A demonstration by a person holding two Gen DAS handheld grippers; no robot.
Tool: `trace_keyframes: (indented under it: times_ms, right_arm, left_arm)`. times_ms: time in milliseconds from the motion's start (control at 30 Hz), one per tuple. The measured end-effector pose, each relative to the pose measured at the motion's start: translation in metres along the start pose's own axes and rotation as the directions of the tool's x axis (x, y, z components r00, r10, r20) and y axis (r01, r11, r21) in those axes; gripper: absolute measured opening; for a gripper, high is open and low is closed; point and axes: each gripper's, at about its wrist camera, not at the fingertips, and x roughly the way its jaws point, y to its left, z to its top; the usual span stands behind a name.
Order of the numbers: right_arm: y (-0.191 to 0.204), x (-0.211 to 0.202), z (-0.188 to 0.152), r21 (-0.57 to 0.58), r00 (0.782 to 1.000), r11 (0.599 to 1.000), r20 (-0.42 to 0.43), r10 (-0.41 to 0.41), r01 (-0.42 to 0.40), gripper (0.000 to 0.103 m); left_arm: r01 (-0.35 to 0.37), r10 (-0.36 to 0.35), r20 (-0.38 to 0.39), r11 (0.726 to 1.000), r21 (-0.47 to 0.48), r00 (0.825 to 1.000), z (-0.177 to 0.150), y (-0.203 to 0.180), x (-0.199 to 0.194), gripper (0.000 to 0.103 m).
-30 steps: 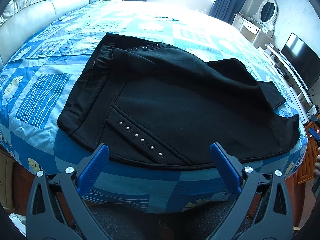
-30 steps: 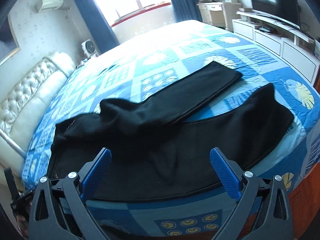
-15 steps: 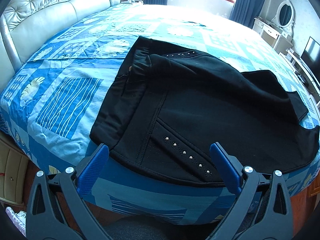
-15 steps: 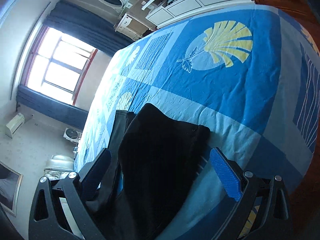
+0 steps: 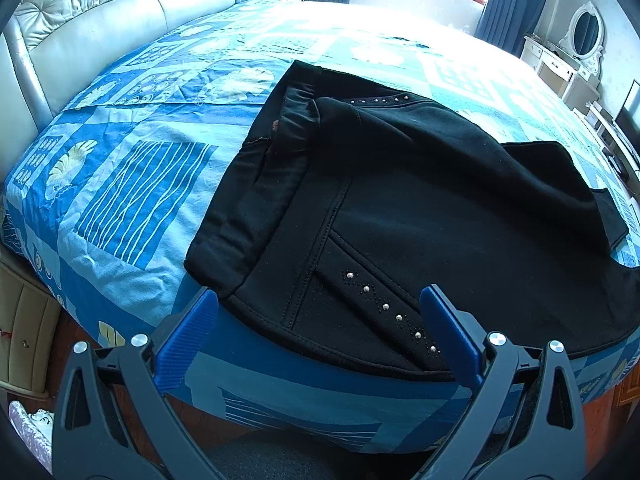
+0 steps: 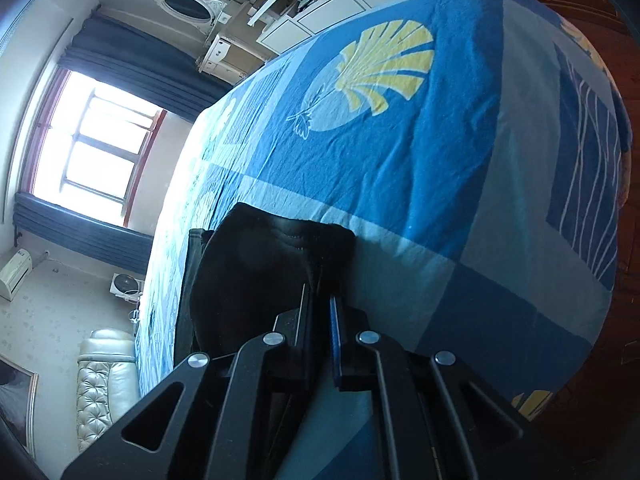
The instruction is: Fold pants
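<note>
Black pants (image 5: 420, 208) with silver studs lie spread on the blue patterned bed (image 5: 132, 184), waistband at the left, legs running off to the right. My left gripper (image 5: 320, 320) is open and empty, hovering at the near bed edge just before the waistband corner. In the right wrist view the camera is rolled sideways. My right gripper (image 6: 320, 300) is shut on the hem of a pant leg (image 6: 264, 264) near the bed edge.
A padded cream headboard (image 5: 100, 12) is at the far left. A white dresser with an oval mirror (image 5: 576, 52) and a TV (image 5: 630, 108) stand at the right. A wooden bedside cabinet (image 5: 24, 340) sits below the bed's left edge. A window (image 6: 96, 148) is beyond.
My right gripper swung to the pant leg end, rolled sideways and closed on the hem. My left gripper shifted left toward the waistband corner, still open.
</note>
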Motion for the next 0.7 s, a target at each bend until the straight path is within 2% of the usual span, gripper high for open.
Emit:
trace_keyframes:
  times_ms: [100, 200, 267, 367, 400, 467, 500, 567, 633, 667, 700]
  right_arm:
    - [-0.010, 0.003, -0.003, 0.029, 1.000, 0.999, 0.007, 0.018, -0.018, 0.007]
    - [-0.010, -0.001, -0.004, 0.047, 0.999, 0.999, 0.021, 0.026, -0.027, 0.007]
    - [-0.007, -0.012, -0.007, 0.030, 0.998, 0.999, 0.055, -0.017, 0.015, 0.009]
    - [0.022, -0.030, -0.012, -0.063, 0.981, 0.988, 0.148, -0.128, 0.138, 0.019]
    - [0.037, -0.038, -0.016, -0.117, 0.970, 0.978, 0.194, -0.147, 0.172, 0.020]
    - [0.079, -0.051, -0.026, -0.256, 0.954, 0.945, 0.270, -0.133, 0.204, 0.027]
    - [0.099, -0.056, -0.033, -0.318, 0.953, 0.928, 0.287, -0.100, 0.193, 0.031]
    - [0.142, -0.055, -0.049, -0.439, 0.970, 0.894, 0.242, 0.020, 0.091, 0.053]
    - [0.191, -0.038, -0.073, -0.556, 0.986, 0.830, 0.107, 0.128, -0.047, 0.061]
    - [0.215, -0.027, -0.088, -0.607, 0.986, 0.786, 0.025, 0.166, -0.117, 0.063]
    - [0.237, -0.014, -0.103, -0.641, 0.977, 0.741, -0.067, 0.203, -0.198, 0.064]
  left_arm:
    - [0.017, -0.018, -0.014, 0.999, -0.033, 1.000, 0.000, 0.007, 0.006, 0.101]
    - [0.077, -0.079, -0.063, 0.996, -0.039, 0.995, 0.000, 0.011, 0.017, 0.101]
    - [0.126, -0.130, -0.082, 0.991, -0.052, 0.988, 0.001, 0.017, 0.020, 0.101]
    - [0.178, -0.181, -0.089, 0.983, -0.046, 0.979, 0.005, 0.027, 0.020, 0.101]
    - [0.178, -0.179, -0.081, 0.984, -0.028, 0.980, 0.007, 0.030, 0.018, 0.101]
    - [0.171, -0.170, -0.058, 0.985, 0.017, 0.984, 0.015, 0.035, 0.015, 0.101]
    - [0.162, -0.160, -0.054, 0.986, 0.032, 0.986, 0.019, 0.038, 0.014, 0.101]
    - [0.155, -0.153, -0.047, 0.987, 0.052, 0.987, 0.033, 0.045, 0.016, 0.101]
    - [0.164, -0.162, -0.033, 0.983, 0.081, 0.986, 0.050, 0.052, 0.020, 0.101]
    - [0.177, -0.175, -0.029, 0.979, 0.103, 0.984, 0.059, 0.055, 0.024, 0.101]
    - [0.201, -0.199, -0.026, 0.971, 0.130, 0.980, 0.069, 0.058, 0.027, 0.101]
